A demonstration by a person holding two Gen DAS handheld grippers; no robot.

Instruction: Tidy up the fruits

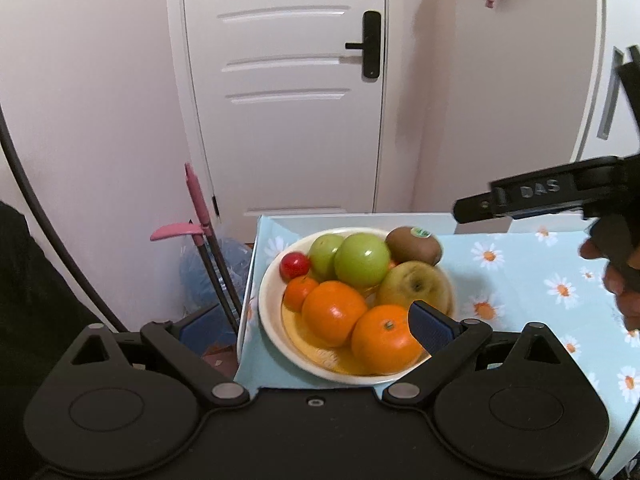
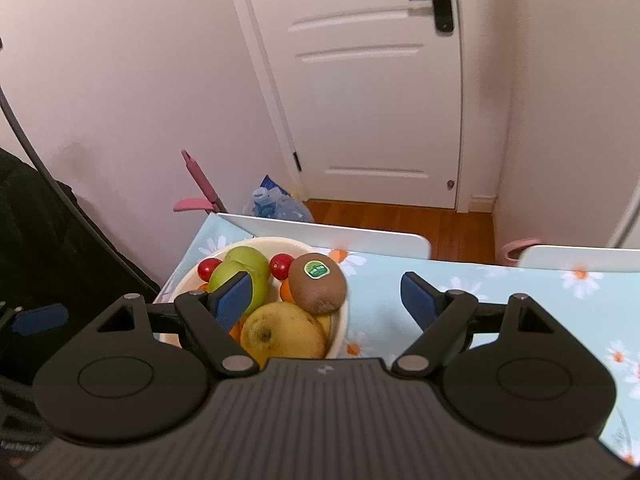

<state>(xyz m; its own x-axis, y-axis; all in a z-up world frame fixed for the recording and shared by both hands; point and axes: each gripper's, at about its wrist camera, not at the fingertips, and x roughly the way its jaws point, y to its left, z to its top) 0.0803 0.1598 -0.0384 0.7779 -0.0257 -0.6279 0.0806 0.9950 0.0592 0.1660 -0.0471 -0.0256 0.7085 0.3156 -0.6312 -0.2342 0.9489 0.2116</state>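
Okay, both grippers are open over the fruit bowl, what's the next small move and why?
Probably lower the right gripper onto the kiwi and close. Its jaws are open and empty, the kiwi sits on top of the pile in the bowl, uncovered and roughly between the pads. The left gripper is also open, hovering over the oranges.

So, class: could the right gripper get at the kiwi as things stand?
Probably yes. The right gripper is open, and the kiwi sits on top of the pile in the bowl, between the fingers with nothing over it.
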